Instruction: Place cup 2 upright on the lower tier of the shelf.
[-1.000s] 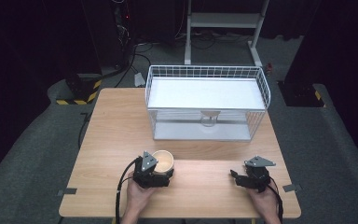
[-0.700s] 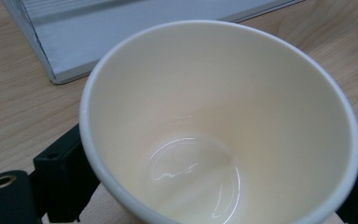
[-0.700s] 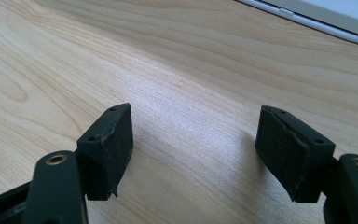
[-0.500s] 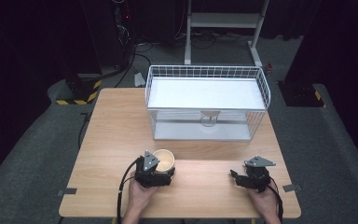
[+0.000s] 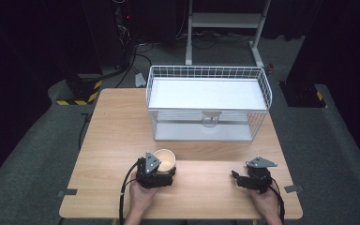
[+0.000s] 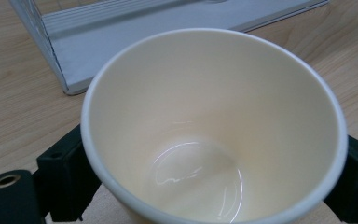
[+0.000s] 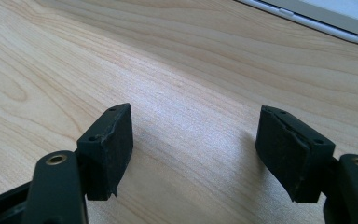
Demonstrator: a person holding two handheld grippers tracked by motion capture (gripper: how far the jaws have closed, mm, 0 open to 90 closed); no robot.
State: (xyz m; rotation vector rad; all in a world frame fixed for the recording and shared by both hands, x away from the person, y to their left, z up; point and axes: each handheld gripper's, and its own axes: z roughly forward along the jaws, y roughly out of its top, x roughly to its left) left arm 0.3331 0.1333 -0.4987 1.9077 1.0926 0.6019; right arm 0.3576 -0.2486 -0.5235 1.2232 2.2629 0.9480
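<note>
A light wooden table (image 5: 112, 136) is carrying a white wire basket (image 5: 208, 105) at its far edge, and a cream paper cup (image 5: 165, 159) is sitting upright near its front left.

The high view looks forward and down from above the person's edge of the worktop (image 5: 117, 122), far enough off to take in the whole surface, the wire basket (image 5: 209, 104) at 12 o'clock and dark floor around it. The left gripper view rides very near its fingers (image 6: 60, 179), which rise at 7 and 4 o'clock, and faces into a paper cup (image 6: 212, 126), with the basket's base at 11 o'clock. The right gripper view sits low and close over bare wood, looking along its own fingers (image 7: 109, 149). All three views share the worktop and the basket's near edge
</note>
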